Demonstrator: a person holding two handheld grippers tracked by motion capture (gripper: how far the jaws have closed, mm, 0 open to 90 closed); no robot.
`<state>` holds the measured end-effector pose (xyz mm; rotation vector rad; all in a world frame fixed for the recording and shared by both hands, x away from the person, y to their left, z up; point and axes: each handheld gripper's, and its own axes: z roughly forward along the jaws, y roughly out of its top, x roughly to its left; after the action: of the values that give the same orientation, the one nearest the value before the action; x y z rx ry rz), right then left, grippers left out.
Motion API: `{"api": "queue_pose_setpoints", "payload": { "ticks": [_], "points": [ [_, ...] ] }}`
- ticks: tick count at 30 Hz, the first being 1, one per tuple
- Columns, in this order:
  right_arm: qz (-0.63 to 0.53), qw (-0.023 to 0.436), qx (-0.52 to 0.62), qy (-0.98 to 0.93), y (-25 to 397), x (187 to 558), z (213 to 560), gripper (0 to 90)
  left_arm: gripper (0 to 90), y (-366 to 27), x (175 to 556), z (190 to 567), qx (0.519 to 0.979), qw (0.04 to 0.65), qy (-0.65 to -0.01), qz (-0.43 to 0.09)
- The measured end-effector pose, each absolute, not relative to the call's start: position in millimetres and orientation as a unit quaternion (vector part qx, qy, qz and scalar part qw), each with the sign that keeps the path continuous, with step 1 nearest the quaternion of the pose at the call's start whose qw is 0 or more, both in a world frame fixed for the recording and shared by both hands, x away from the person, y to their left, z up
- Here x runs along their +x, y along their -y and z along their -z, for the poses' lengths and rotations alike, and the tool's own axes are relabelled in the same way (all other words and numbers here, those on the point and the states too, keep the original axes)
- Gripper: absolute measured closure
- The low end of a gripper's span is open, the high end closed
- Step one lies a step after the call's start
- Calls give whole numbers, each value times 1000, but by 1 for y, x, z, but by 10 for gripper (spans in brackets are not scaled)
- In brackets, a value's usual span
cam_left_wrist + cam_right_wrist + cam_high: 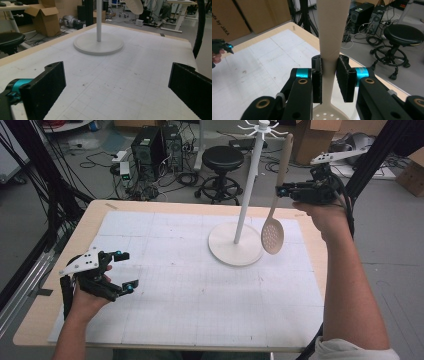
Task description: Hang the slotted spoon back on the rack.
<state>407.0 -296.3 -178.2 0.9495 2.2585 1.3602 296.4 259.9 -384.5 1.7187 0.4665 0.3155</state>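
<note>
A beige slotted spoon [273, 234] hangs in the air at the table's far right, handle up, its perforated bowl just right of the white hook stand [248, 190]. My right gripper [283, 190] is shut on the spoon's handle [329, 65], mid-length, with the bowl below the jaws. The stand's round base [98, 44] rests on the white grid mat [200, 285]. My left gripper [125, 270] sits low at the mat's left edge, open, with nothing between its fingers [43, 86].
The stand's top carries several short hooks [262, 127]. A black stool [222, 160], computer towers [150, 145], cables and cardboard boxes [320, 140] stand on the floor beyond the table's far edge. Black frame posts flank both sides.
</note>
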Motion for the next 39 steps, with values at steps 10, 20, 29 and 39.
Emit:
{"api": "queue_pose_setpoints", "payload": {
  "ticks": [10,20,29,39],
  "points": [
    [-470,163,346,-796,296,419,181,752,17,-261,297,384,748,617,-203,-138],
    [-468,160,351,-795,294,426,183,753,17,-261,296,384,747,618,-202,-139],
    [-467,158,340,-801,284,428,178,752,17,-261,296,383,746,619,-203,-138],
    [-463,159,335,-805,278,429,179,752,17,-262,297,383,747,618,-202,-139]
  ]
}}
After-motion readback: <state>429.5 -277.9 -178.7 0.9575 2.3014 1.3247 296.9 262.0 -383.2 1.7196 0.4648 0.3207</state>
